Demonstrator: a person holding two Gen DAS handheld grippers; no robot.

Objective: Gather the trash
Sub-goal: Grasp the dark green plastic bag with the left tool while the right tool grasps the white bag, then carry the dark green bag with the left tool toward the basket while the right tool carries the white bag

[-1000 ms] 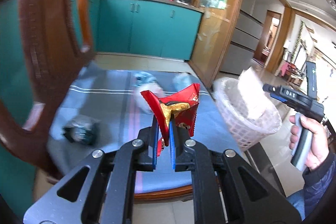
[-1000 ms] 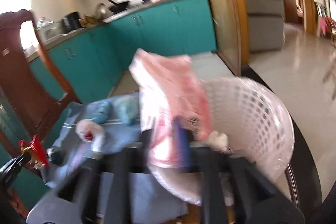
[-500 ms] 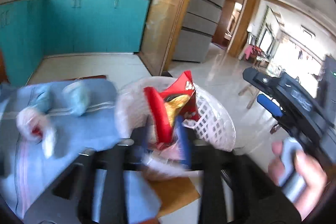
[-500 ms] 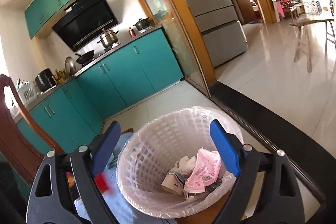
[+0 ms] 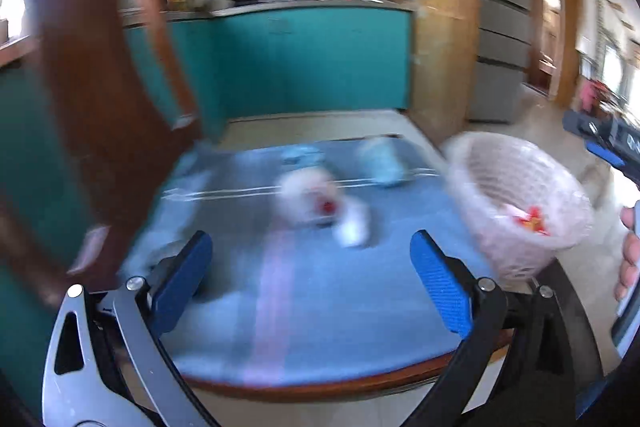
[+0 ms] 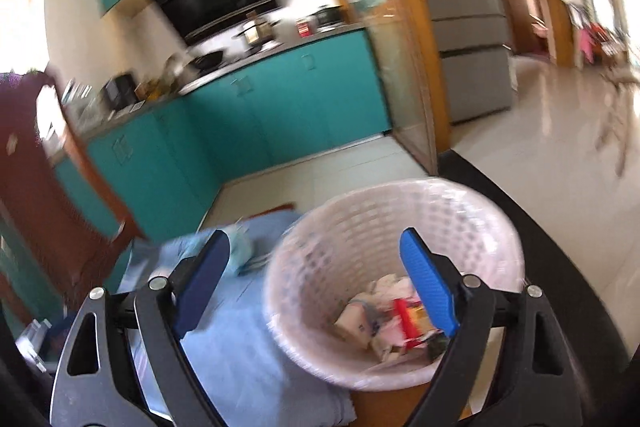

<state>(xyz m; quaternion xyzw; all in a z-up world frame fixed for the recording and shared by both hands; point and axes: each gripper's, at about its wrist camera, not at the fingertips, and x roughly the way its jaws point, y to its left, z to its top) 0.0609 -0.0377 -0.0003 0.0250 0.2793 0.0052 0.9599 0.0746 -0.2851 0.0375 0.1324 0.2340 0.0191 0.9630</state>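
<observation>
The left wrist view shows the left gripper, jaws just opened wide and empty, over blurred wrappers on the blue cloth; the right wrist view shows the right gripper, wide and empty, above the white basket holding the red wrapper.

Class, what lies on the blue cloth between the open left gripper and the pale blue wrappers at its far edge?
A crumpled white wrapper with a red spot, in the left wrist view.

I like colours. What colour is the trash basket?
White basket, with a lattice pattern; clearest in the right wrist view.
</observation>
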